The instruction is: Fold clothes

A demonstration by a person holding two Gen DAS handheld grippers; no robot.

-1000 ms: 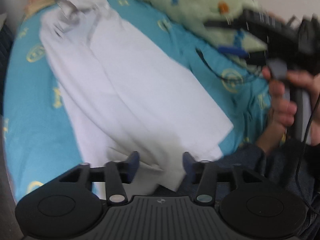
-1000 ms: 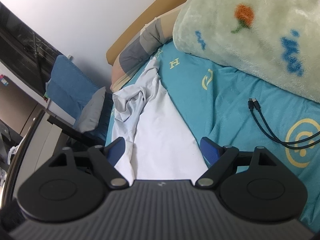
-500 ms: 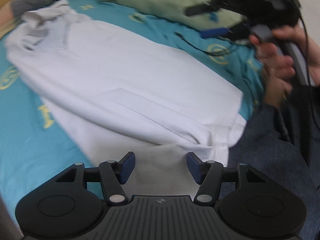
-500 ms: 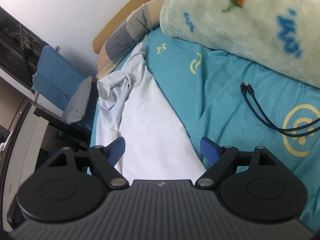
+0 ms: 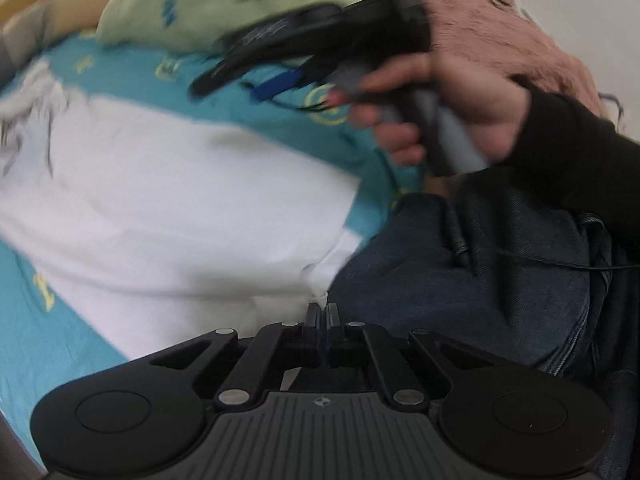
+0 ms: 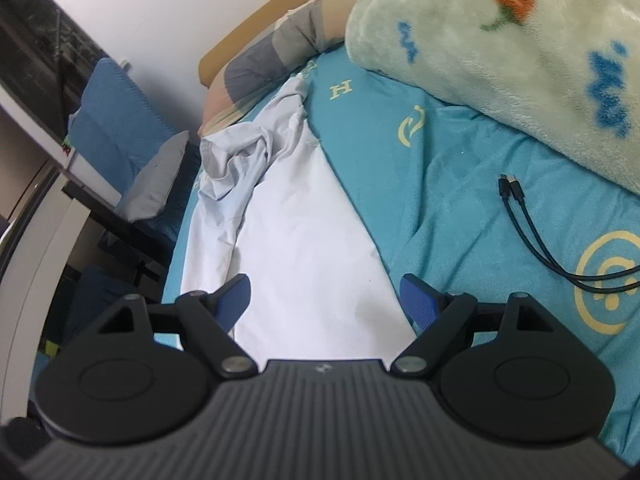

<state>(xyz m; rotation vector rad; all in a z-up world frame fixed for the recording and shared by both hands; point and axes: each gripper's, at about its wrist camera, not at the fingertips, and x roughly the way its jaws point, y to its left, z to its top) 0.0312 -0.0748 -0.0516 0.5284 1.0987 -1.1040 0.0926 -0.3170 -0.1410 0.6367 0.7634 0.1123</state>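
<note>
White cotton garment [image 5: 168, 208], one, spread flat across a teal bedsheet [image 5: 36, 344] printed with yellow motifs; fills the left and centre of the left wrist view, blurred by motion. In the right wrist view it runs as a long strip up the centre of the frame, bunched and creased at its far end, upper left of centre.

Left gripper [image 5: 321, 312]: jaws have just closed and stand pressed together at lower centre, pinching the near hem of the garment.

Right gripper [image 6: 326, 298]: blue-padded jaws spread wide at lower centre, over the near end of the garment; whether the pads touch the cloth cannot be told. Held by a hand [image 5: 452, 108] with a black sleeve, upper right of the left wrist view.

Pale green fleece blanket [image 6: 500, 48], orange and blue pattern: upper right.

Dark cable [image 6: 532, 240], doubled, on the sheet: right of centre.

Person's denim-clad leg [image 5: 472, 280]: lower right, left wrist view.
</note>
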